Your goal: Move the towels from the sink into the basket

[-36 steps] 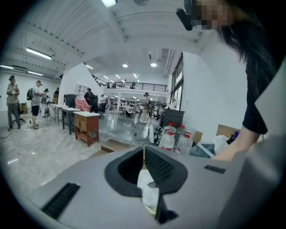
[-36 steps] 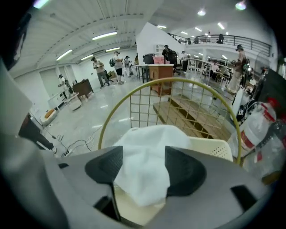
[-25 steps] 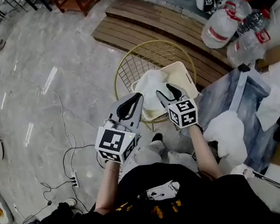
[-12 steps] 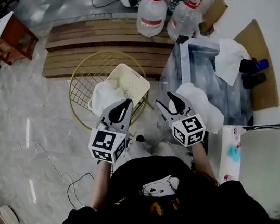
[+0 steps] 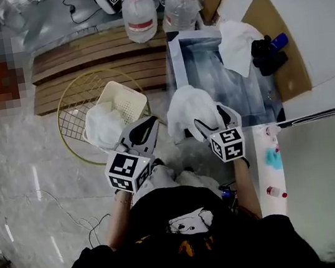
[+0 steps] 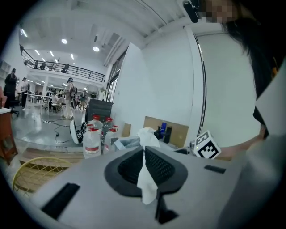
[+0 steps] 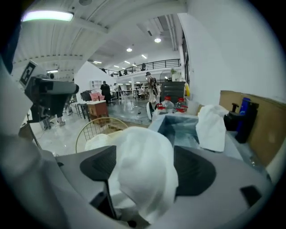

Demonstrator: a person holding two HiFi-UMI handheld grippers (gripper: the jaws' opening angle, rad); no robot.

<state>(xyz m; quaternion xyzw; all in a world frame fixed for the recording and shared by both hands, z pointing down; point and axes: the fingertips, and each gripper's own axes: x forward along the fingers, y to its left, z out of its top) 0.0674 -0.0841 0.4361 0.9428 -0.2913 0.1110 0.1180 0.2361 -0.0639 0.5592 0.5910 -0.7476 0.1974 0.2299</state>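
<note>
Right gripper (image 5: 212,117) has just spread its jaws around a bunched towel (image 5: 185,105) at the sink (image 5: 205,55) edge, likely to grab it for the basket (image 5: 127,98); left gripper (image 5: 150,125) pinches a cloth strip (image 6: 145,176)

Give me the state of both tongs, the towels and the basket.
Left tongs: shut on a thin white cloth scrap.
Right tongs: open, just widened, bunched white towel between them.
Bunched white towel: heaped at the grey metal sink's near end.
Second white towel: draped over the sink's rim.
Cream perforated plastic basket: holds one crumpled white towel.
</note>
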